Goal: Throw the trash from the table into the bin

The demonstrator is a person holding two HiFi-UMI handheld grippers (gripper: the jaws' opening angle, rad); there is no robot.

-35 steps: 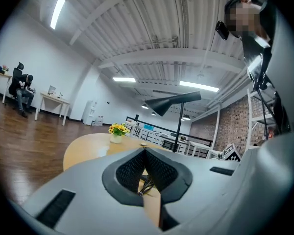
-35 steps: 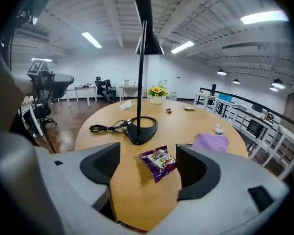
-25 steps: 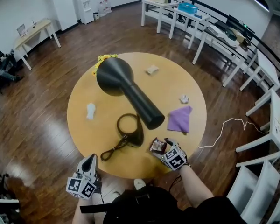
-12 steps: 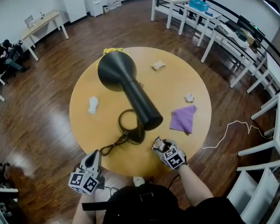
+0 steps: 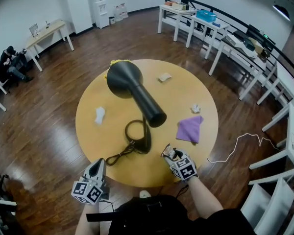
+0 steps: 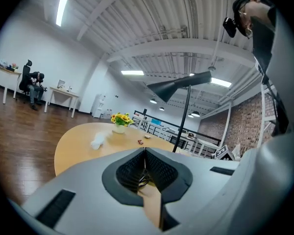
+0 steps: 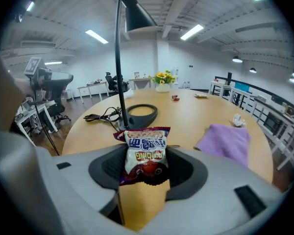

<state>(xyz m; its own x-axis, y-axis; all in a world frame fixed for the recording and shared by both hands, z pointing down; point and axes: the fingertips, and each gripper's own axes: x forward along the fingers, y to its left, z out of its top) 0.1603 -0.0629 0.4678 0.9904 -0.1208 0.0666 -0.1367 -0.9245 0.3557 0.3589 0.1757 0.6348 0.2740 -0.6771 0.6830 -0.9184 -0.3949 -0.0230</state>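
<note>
The right hand-held gripper [image 5: 168, 153] has just been closing its jaws and pinches a snack packet [image 7: 144, 155] by its two sides. The packet stands upright between the pads, printed face toward that gripper's camera. It sits over the near edge of the round counter [image 5: 108, 136], just in front of the ring base of the black lamp [image 5: 137, 94]. A purple cloth [image 5: 190, 129] lies on the counter nearby to the right, and a white tissue [image 5: 99, 114] lies well apart on the left. The left hand-held gripper [image 5: 95, 165] hangs off the counter's near edge, jaws pressed together on nothing.
</note>
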